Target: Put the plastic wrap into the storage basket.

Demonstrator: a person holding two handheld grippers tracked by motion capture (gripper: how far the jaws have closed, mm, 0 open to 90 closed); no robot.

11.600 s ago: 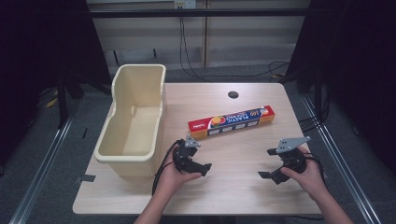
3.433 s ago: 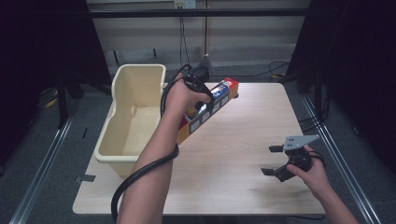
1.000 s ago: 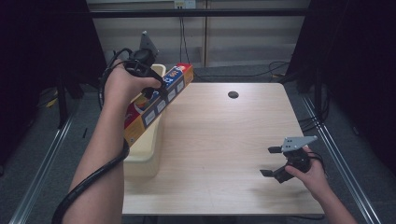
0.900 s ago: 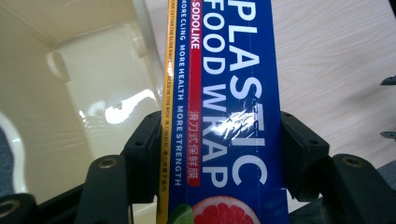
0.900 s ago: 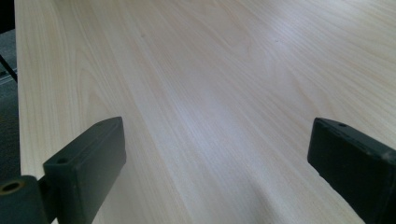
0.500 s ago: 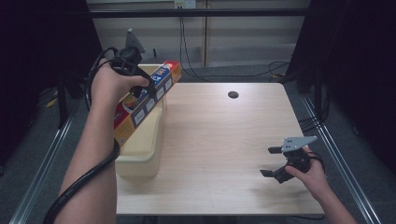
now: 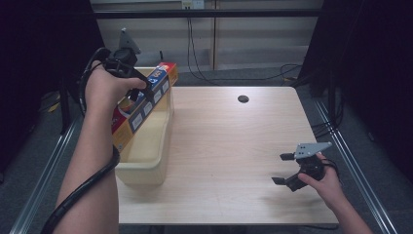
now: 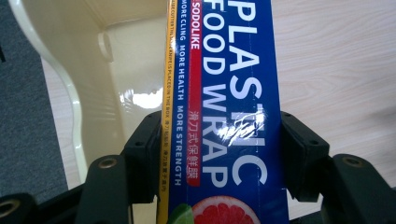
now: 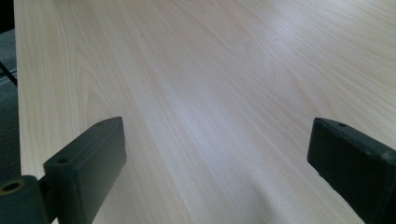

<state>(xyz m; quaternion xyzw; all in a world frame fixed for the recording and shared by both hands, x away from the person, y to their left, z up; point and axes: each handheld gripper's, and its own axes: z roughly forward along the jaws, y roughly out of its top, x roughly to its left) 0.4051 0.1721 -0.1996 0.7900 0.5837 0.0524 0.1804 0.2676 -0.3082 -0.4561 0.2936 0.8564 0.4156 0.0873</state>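
Note:
A long blue, red and yellow plastic wrap box (image 7: 141, 105) hangs tilted above the cream plastic bin (image 7: 146, 161) at the table's left edge. My left gripper (image 7: 134, 95) is shut on the box; in the left gripper view both jaws press the sides of the box (image 8: 229, 112), with the bin's inside (image 8: 126, 70) below. My right gripper (image 7: 285, 168) rests open near the table's front right corner, a hand around it. In the right gripper view its jaws stand wide apart over bare wood, my right gripper (image 9: 217, 154) holding nothing.
The wooden table (image 7: 234, 141) has a dark round hole (image 7: 243, 99) near its far edge. Cables (image 7: 204, 48) run along the floor behind the table. Metal rails (image 7: 48, 165) flank both sides.
The left gripper lifted the box from mid-table and carried it left; over the last second it has sunk lower over the bin. The right gripper has stayed still.

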